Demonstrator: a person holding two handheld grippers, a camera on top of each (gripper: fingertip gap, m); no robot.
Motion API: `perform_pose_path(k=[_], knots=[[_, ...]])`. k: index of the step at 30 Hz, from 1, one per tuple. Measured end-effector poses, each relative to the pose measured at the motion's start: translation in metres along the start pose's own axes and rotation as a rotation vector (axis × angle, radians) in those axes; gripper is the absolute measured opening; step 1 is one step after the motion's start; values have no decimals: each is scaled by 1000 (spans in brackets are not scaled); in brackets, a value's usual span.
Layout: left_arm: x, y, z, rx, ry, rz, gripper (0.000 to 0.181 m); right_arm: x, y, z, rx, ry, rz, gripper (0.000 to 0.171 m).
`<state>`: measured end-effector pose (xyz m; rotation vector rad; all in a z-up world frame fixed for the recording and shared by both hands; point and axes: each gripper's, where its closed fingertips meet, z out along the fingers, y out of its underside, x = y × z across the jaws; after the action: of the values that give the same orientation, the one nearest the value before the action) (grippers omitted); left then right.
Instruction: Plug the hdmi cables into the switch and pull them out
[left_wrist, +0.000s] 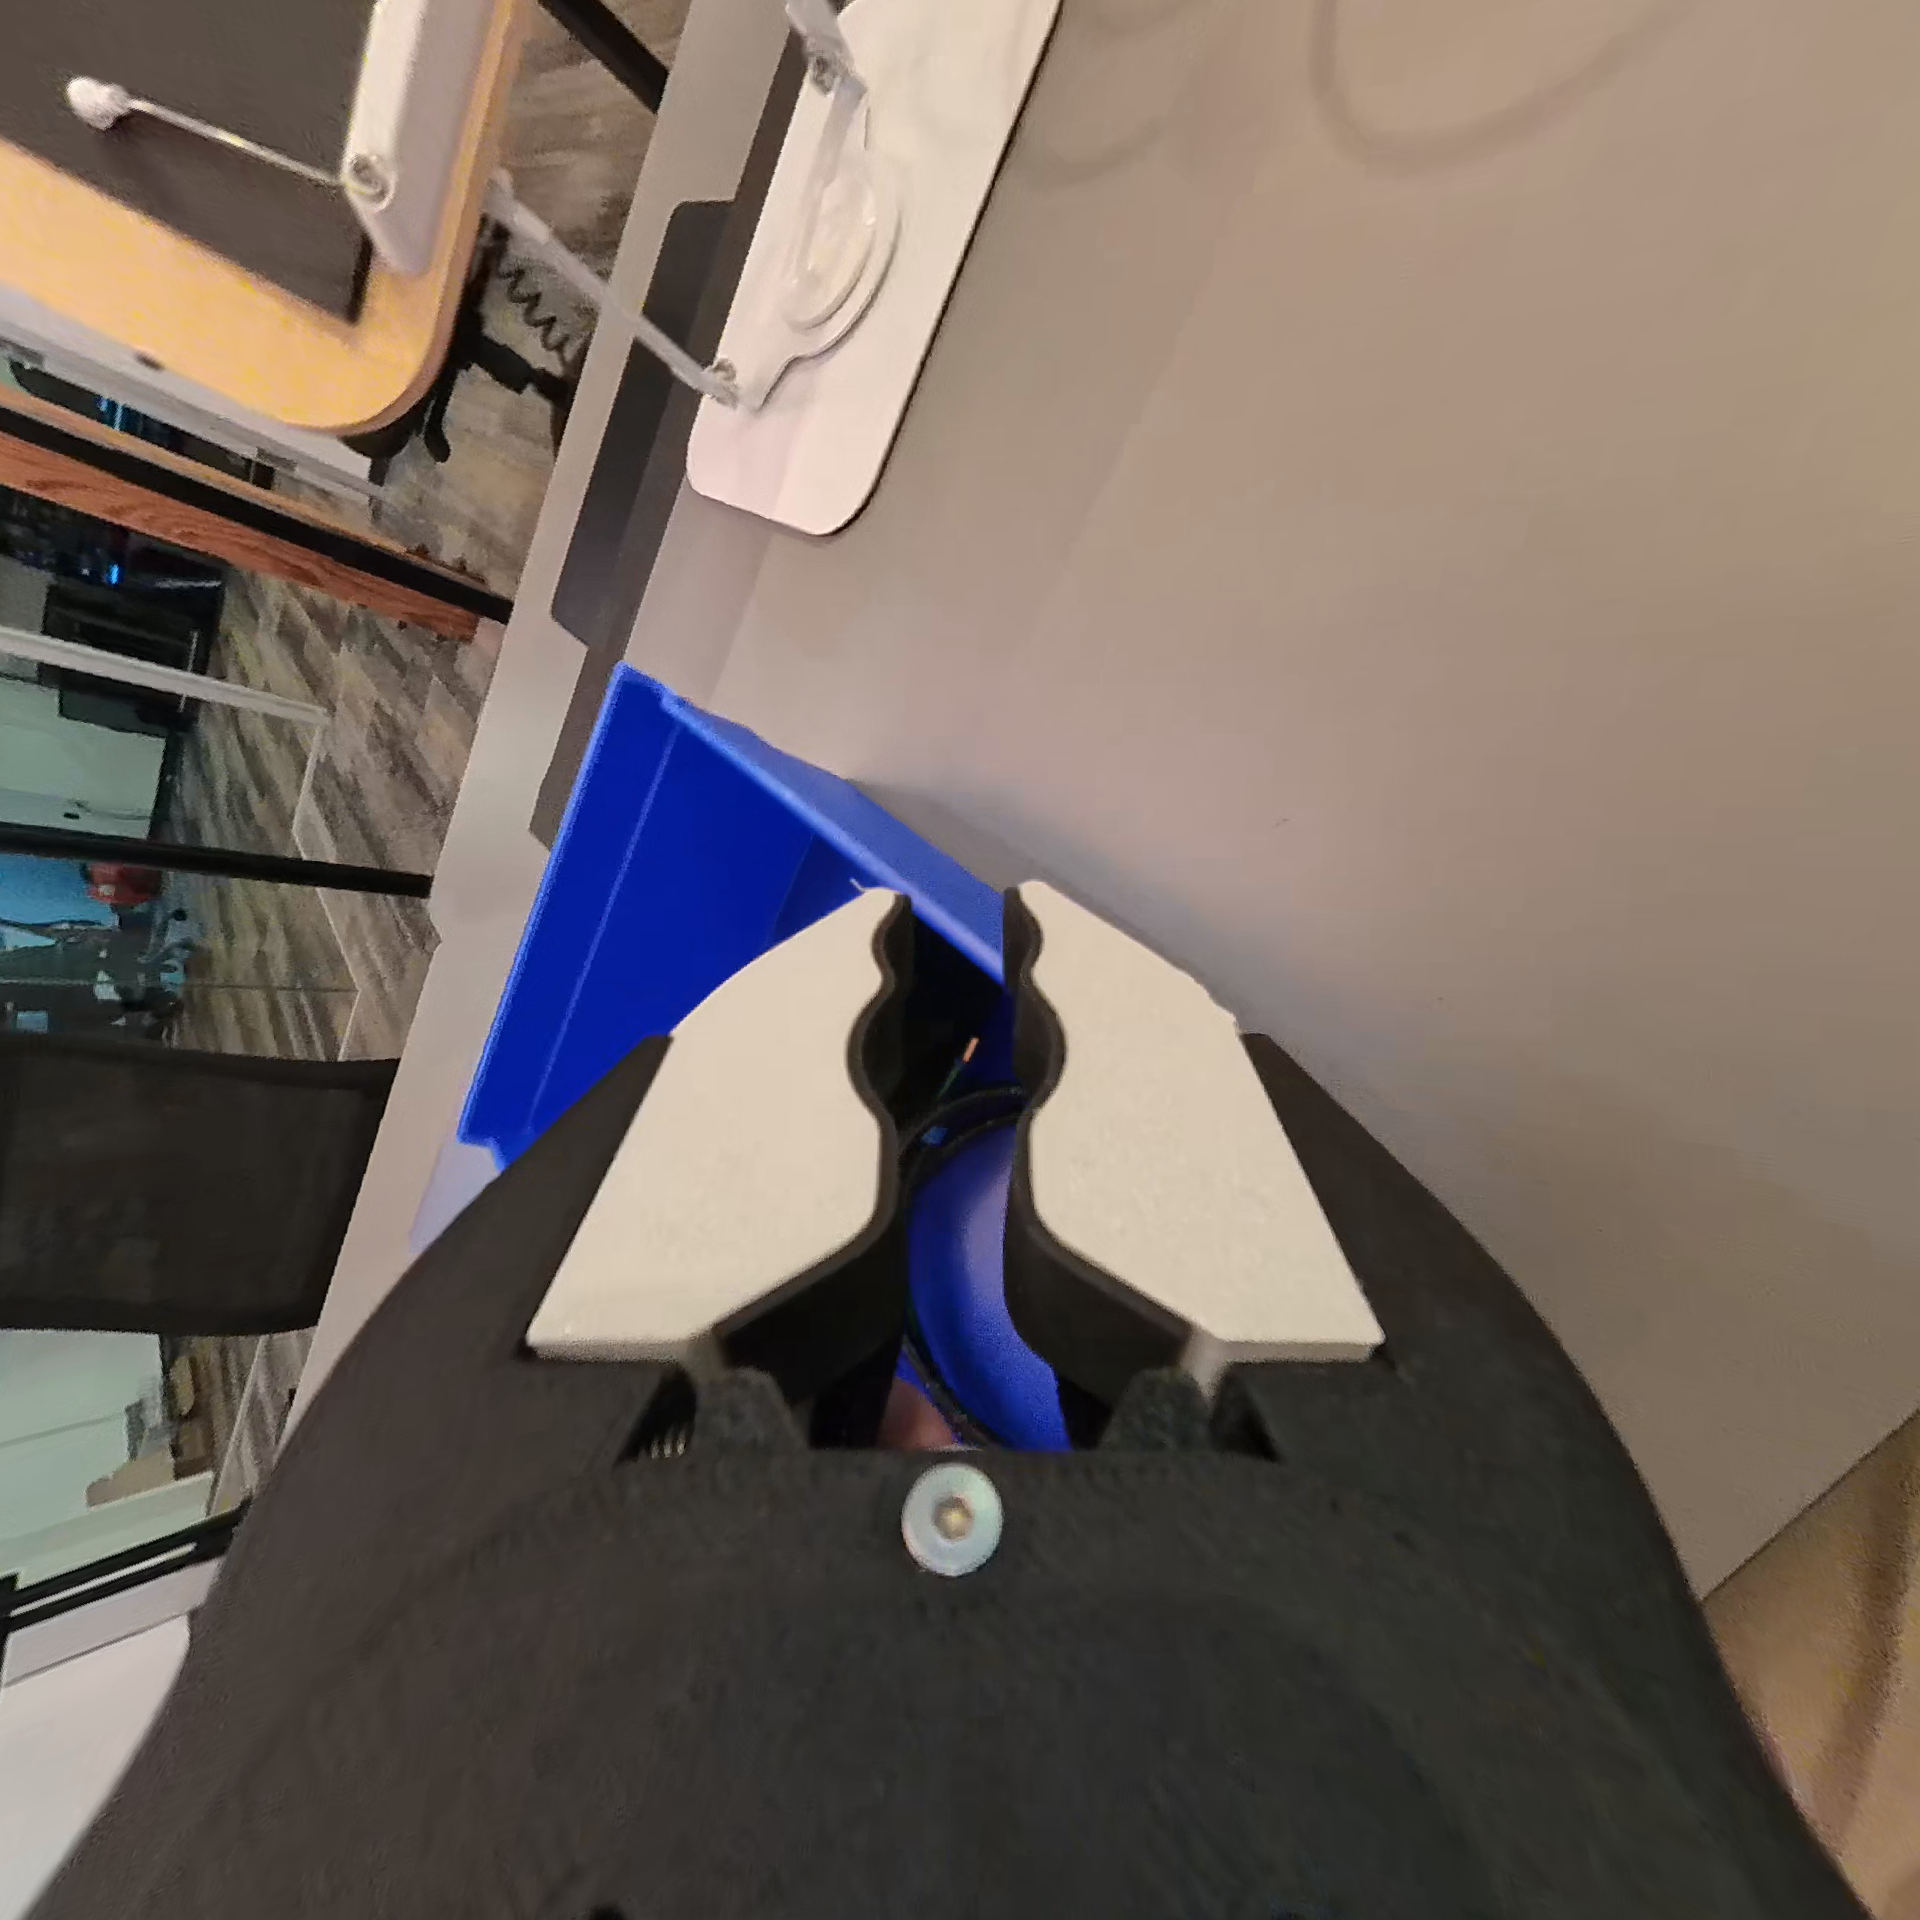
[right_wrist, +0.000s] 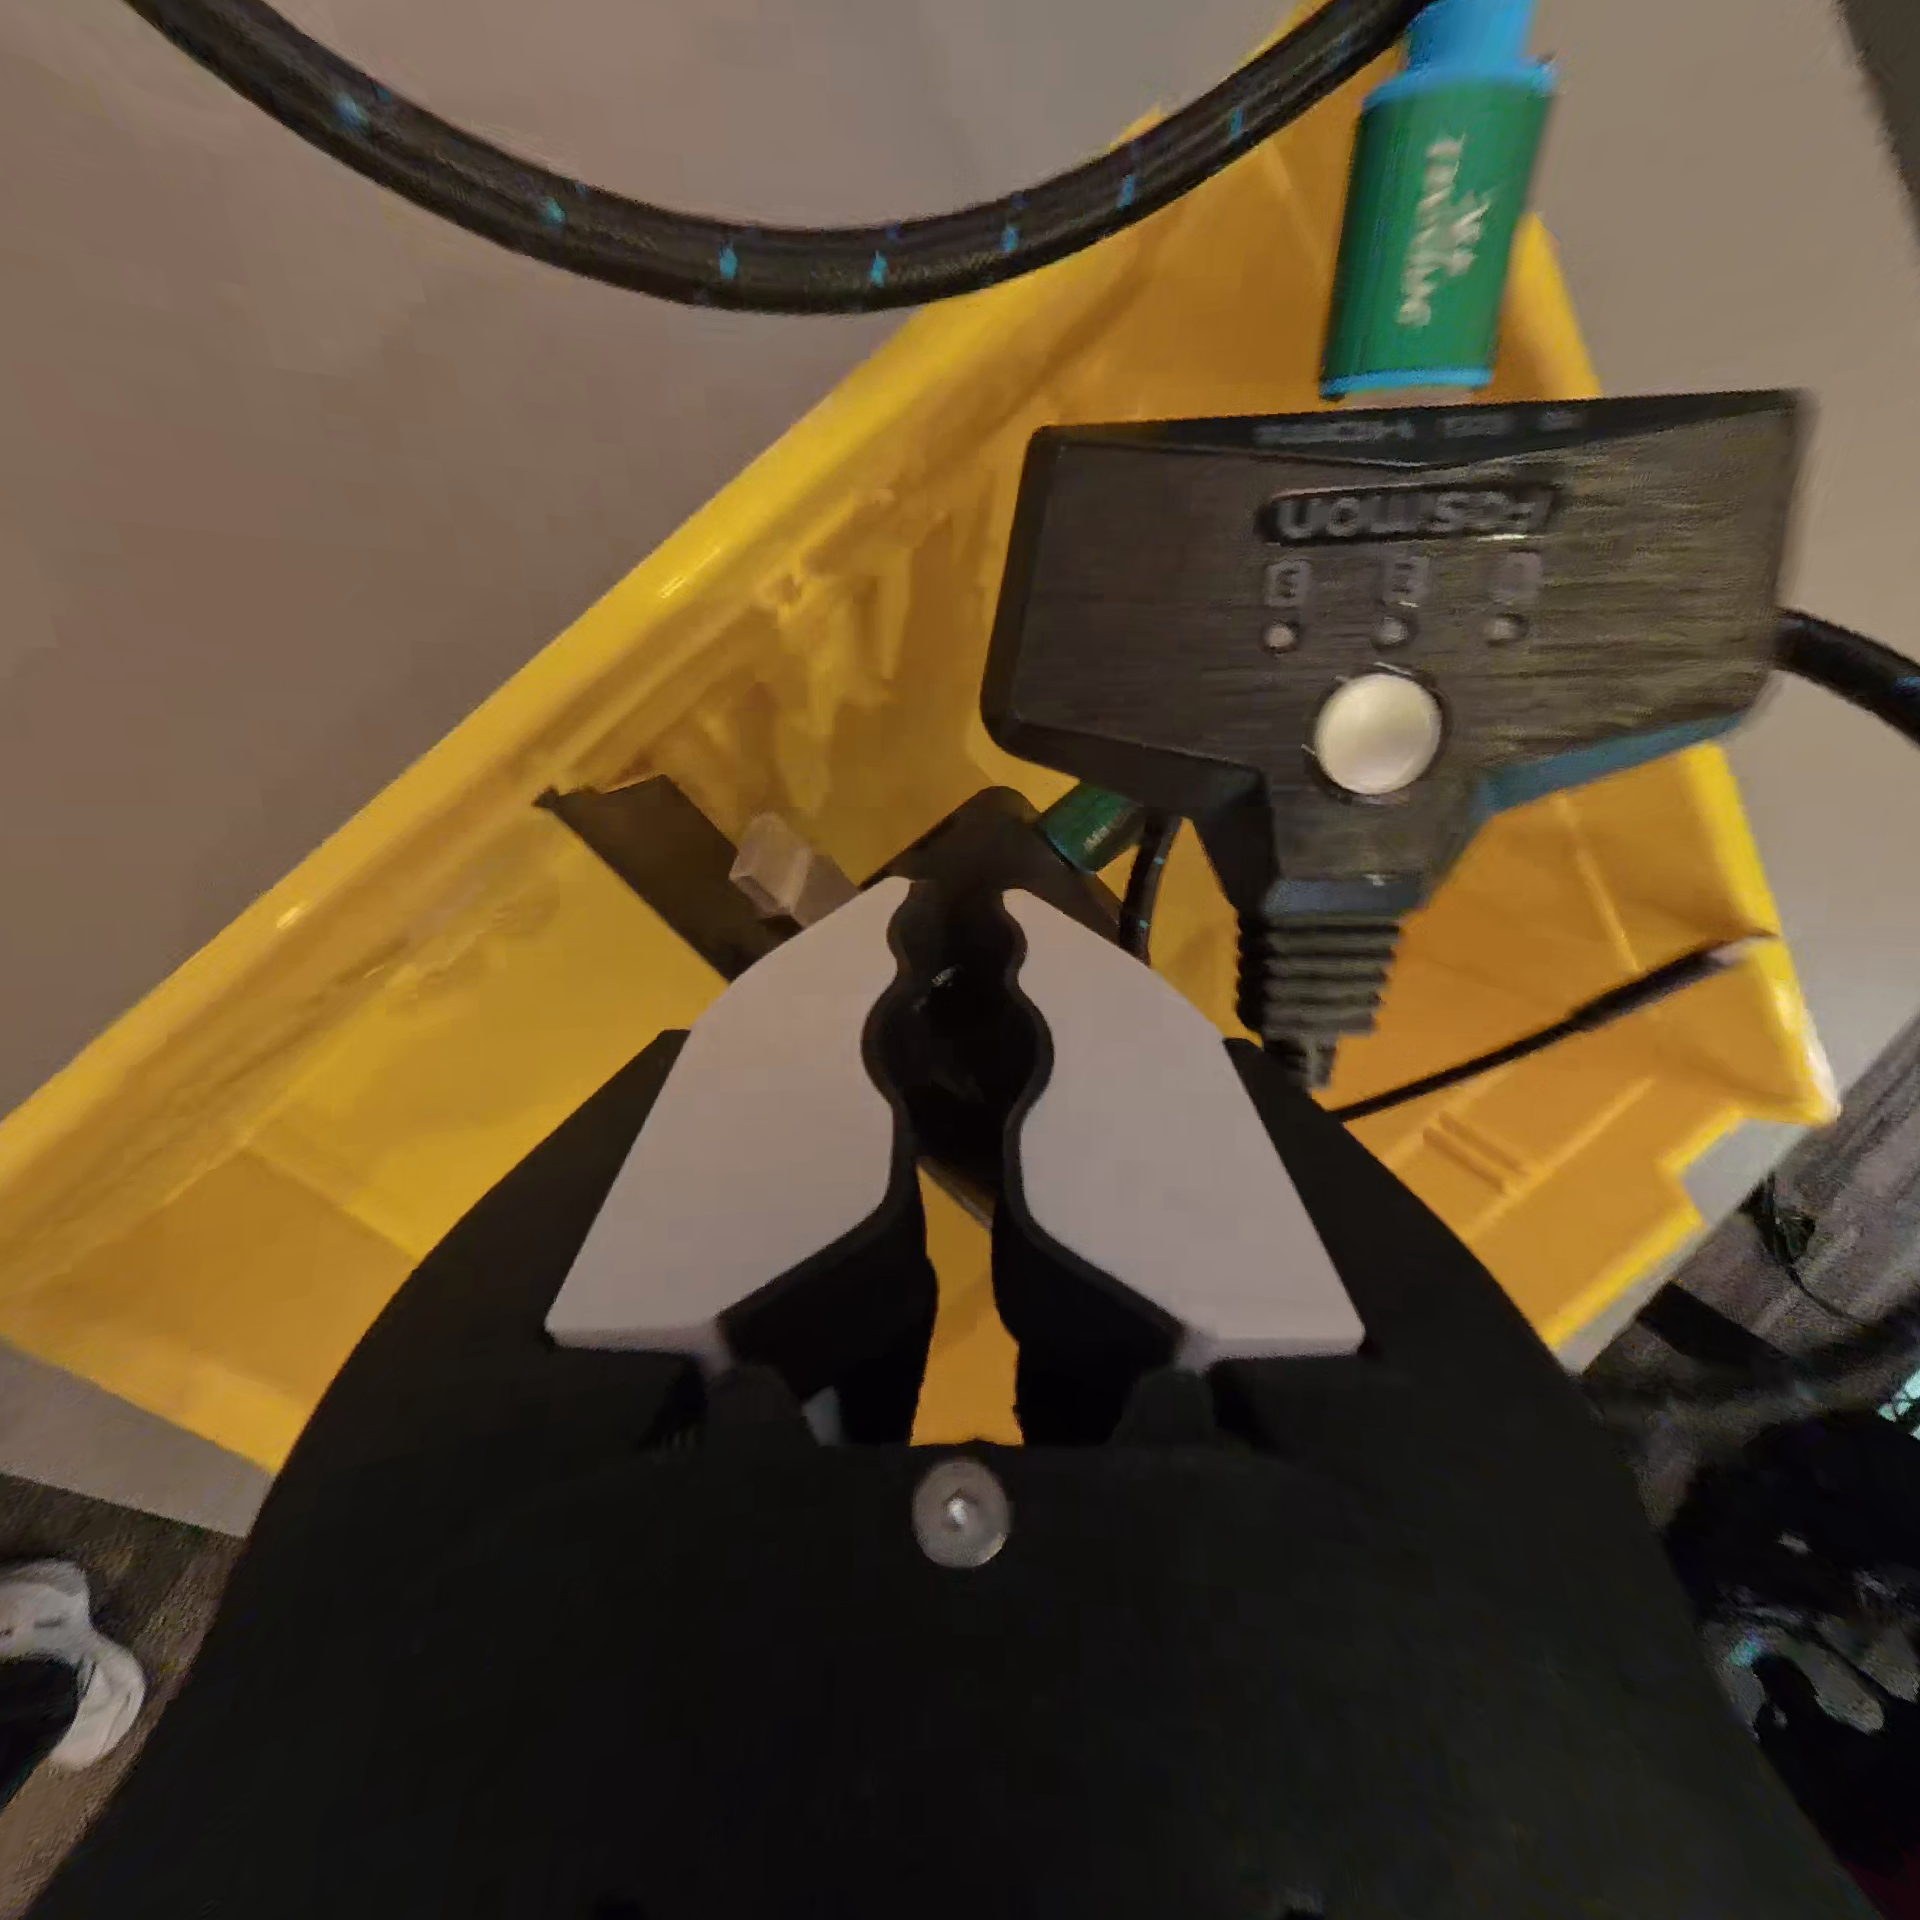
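Note:
In the right wrist view the black HDMI switch (right_wrist: 1382, 623), with a round white button, hangs above a yellow bin (right_wrist: 416, 1039). A green HDMI plug (right_wrist: 1434, 229) on a black braided cable (right_wrist: 790, 260) sits in the switch's far edge. A second green plug (right_wrist: 1091, 826) shows behind my fingertips. My right gripper (right_wrist: 956, 909) is shut on a black HDMI connector whose silver tip (right_wrist: 774, 878) points up left, below and left of the switch. In the left wrist view my left gripper (left_wrist: 956, 904) hovers over a blue bin (left_wrist: 665, 914), jaws a little apart. A thin cable (left_wrist: 956, 1127) shows through the gap.
A white board with a clear plastic fixture (left_wrist: 842, 260) lies on the grey table (left_wrist: 1455, 623) beyond the blue bin. The table's edge (left_wrist: 520, 644) runs along the left, with chairs and a wooden table (left_wrist: 208, 291) beyond. A shoe (right_wrist: 62, 1662) and dark bags (right_wrist: 1787, 1403) lie on the floor. Measured from the fingertips, the green HDMI plug (right_wrist: 1434, 229) is 10 cm or so from the right gripper and 55 cm from the left.

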<state>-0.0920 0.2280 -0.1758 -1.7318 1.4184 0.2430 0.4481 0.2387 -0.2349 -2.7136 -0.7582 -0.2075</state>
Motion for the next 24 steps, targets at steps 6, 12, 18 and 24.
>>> perform_pose_path(k=[6,12,18,24], knots=[[-59,43,-13,-72,-129,-139,27,32,5,-62,235,48,176,32],[-112,160,-27,-321,-210,-420,57,76,74,-64,191,120,393,55],[-119,235,-40,-387,-188,-707,65,61,102,-33,104,5,428,56],[-128,250,-64,-422,-213,-735,68,66,115,-24,46,-26,449,46]])
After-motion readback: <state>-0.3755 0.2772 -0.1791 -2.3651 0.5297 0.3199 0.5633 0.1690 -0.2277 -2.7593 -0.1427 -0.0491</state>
